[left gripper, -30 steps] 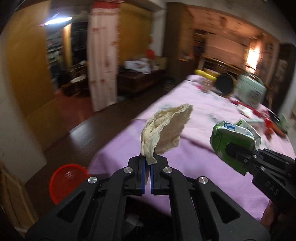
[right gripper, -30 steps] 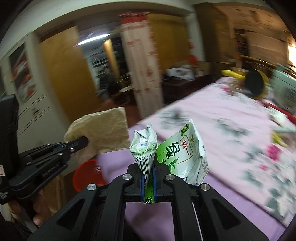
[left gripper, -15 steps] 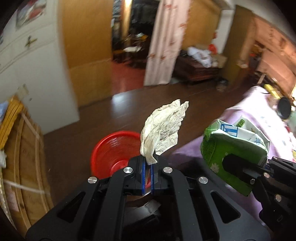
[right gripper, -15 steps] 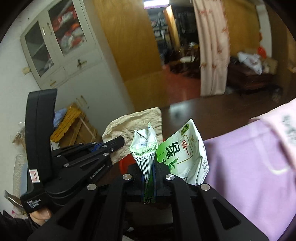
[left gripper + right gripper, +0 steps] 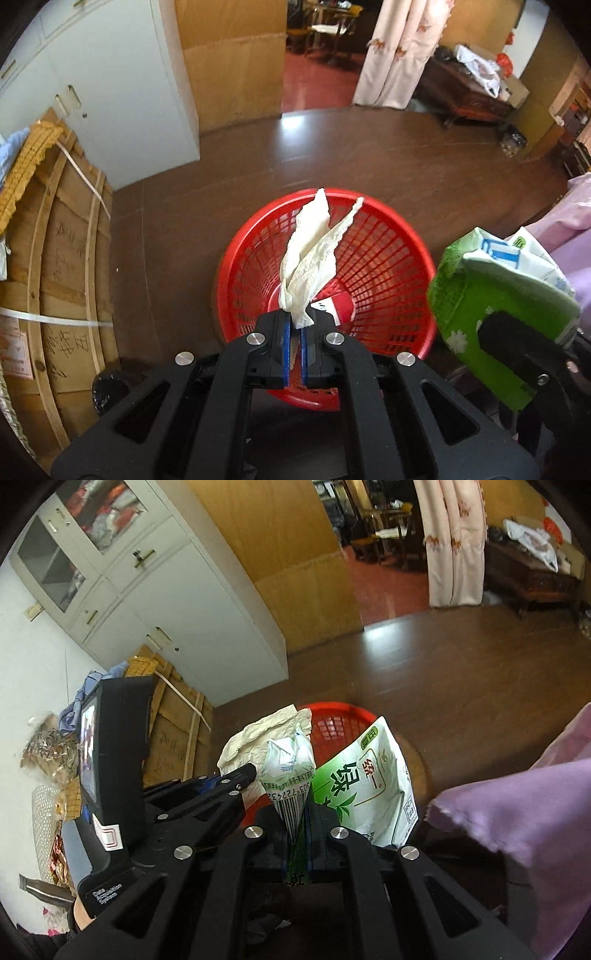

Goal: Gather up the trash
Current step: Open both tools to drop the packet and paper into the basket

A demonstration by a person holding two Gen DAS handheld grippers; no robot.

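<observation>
Because the task is to gather rubbish, both grippers point steeply down toward the red basket (image 5: 391, 273) on the brown floor, each with a piece pinched at its tips. The left gripper (image 5: 294, 334), jaws nearly together, clamps the lower corner of a crumpled paper napkin (image 5: 310, 258) so the rest of it stands up in the middle of the frame, directly over the basket's mouth; held by 1 corner, it would likely fall straight in once released. The right gripper (image 5: 301, 814) is likewise closed tight, on a flattened green tea carton (image 5: 364, 786), gripped at its folded edge with the printed face spread to the right.

The left wrist view shows the whole basket: its mesh wall, full rim, and a red-and-white scrap already lying on its bottom, with the carton at the right edge of the frame, beside the rim rather than above it. The right wrist view hides most of the basket behind carton and napkin, leaving only the far rim at centre, but it alone shows the purple tablecloth (image 5: 517, 812) at lower right and the left tool's body at lower left.
</observation>
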